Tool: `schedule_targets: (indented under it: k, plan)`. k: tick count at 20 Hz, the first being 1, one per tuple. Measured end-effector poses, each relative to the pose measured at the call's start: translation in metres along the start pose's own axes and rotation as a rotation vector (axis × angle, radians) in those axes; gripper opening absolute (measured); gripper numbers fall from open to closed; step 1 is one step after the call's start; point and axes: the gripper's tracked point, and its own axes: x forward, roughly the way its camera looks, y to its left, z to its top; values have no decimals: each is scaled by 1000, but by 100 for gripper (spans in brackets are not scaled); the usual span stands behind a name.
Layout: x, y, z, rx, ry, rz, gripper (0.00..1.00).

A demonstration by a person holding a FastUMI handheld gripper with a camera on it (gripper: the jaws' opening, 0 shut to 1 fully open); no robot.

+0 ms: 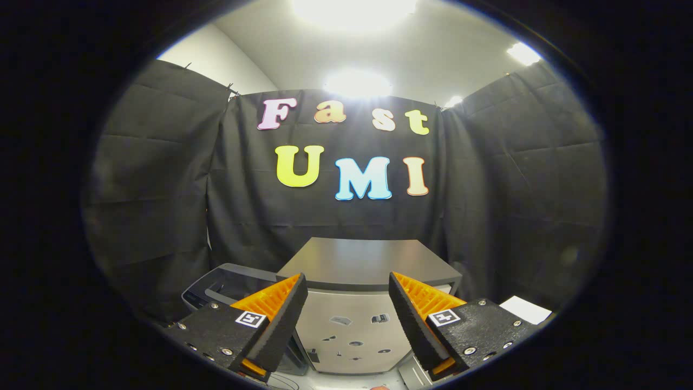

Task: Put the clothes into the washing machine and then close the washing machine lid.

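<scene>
Washing machine (354, 336) sits straight ahead of my claw (348, 295), low in the booth: one silver-grey box with a flat, darker top panel. I see its front face through the gap between the two fingers, and that face carries a scatter of small dark marks or stickers. Whether the flat top is the lid, and whether it is fully down, I cannot tell from here, though it looks level.

My claw stands wide apart, with both fingers (284, 319) spread to either side of the machine's front. Nothing lies between them, they press on nothing, and they appear clear of the machine, which lies beyond the tips. Each finger base carries one small square marker, so two in all.

Just beside the machine, beyond the left finger, I see one dark grey basket (216, 290) or bin with a rounded rim; I cannot make out what is inside it. Beyond the right finger lies one flat white sheet (525, 310), apart from the machine.

Black cloth (162, 189) hangs behind and to both sides. Above it I count four bright ceiling lights (357, 84).
</scene>
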Motion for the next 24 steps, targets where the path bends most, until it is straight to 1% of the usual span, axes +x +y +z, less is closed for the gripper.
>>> schedule_targets:
  k: [5, 13, 24]
  plan:
    - [-25, -10, -4, 47, -16, -20, 93]
    - [-37, -10, 0, 58, -25, -16, 93]
    - [-39, -4, 5, 37, -32, 35, 93]
